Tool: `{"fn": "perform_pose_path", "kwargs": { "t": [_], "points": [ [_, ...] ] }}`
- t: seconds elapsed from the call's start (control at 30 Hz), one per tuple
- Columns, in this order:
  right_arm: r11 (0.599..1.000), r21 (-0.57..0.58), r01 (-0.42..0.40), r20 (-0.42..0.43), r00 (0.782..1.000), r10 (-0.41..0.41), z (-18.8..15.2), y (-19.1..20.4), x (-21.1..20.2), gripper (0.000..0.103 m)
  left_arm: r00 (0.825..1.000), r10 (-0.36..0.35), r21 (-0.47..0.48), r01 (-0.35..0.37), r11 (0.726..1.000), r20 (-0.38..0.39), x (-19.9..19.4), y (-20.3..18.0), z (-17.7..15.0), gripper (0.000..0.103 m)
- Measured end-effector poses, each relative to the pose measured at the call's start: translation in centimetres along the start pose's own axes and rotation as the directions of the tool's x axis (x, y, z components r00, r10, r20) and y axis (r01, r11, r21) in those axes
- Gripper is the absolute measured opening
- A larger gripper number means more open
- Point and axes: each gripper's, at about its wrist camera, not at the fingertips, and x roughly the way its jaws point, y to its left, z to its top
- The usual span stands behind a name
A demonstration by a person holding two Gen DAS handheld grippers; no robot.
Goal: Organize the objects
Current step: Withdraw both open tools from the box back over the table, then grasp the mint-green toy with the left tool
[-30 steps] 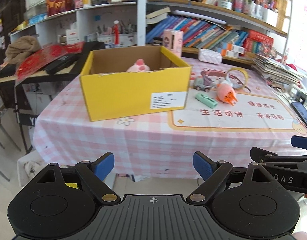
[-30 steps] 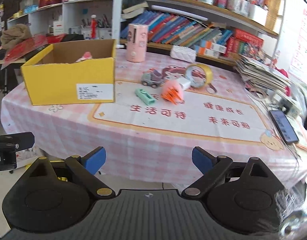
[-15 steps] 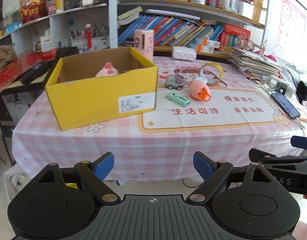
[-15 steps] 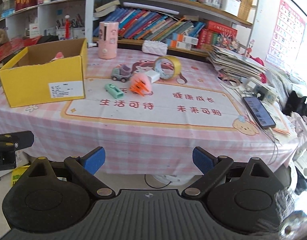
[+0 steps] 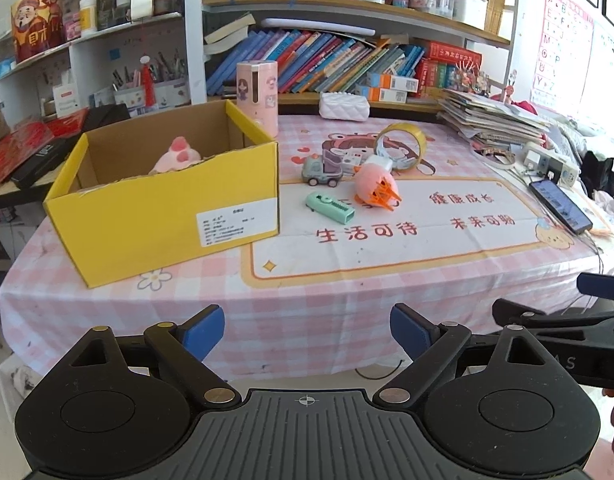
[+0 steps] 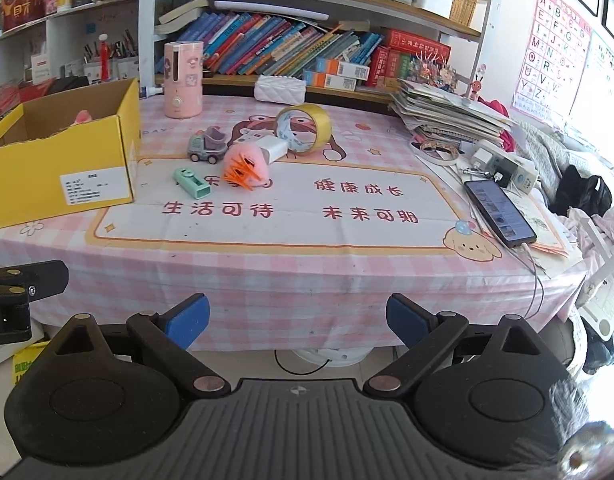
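Both grippers hang off the near edge of the table (image 5: 307, 300), short of its pink checked cloth. The left gripper (image 5: 307, 330) has its blue-padded jaws wide and opening further, with nothing between them; the right gripper (image 6: 297, 314) also stands wide apart and empty. On the left part of the table sits an open yellow cardboard box (image 5: 163, 216) with a white label on its near wall, and a pink plush toy (image 5: 175, 156) lies inside it, only its top showing over the rim. The loose things are gathered near the middle of the cloth, right of the box: a small grey toy truck (image 5: 321, 170), a mint-green rectangular gadget (image 5: 331, 207) lying flat nearer the front, a pink and orange toy (image 5: 375, 186) tipped on its side, a white block (image 6: 273, 148) just behind that toy, and a roll of yellow tape (image 5: 401, 146) standing on edge behind them. A pink cylindrical container (image 5: 257, 96) stands upright behind the box. Toward the right edge lie a phone (image 6: 499, 212) (screen lit, cable attached) and a stack of papers (image 6: 447, 110)
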Motion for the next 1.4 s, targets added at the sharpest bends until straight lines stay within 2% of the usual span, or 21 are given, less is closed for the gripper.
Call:
{"fn": "perform_pose_path", "kwargs": {
  "t": [0.37,0.77,1.4],
  "points": [
    [0.998,-0.033,-0.045,-0.005,0.999,0.045,3.9,-0.8,4.5,0.096,0.999,0.045,-0.042,-0.045,0.998,-0.004,3.7,-0.4,3.3,0.093],
    [0.994,-0.059,-0.092,-0.011,0.996,0.091,8.6,-3.2,10.1,0.096,0.997,0.07,-0.065,-0.07,0.995,-0.012,8.2,-2.6,7.2,0.093],
    [0.978,-0.076,-0.195,-0.002,0.981,0.195,13.6,-6.4,16.8,0.096,0.99,0.137,-0.124,-0.141,0.982,-0.037,13.9,-4.8,11.6,0.093]
  ]
}}
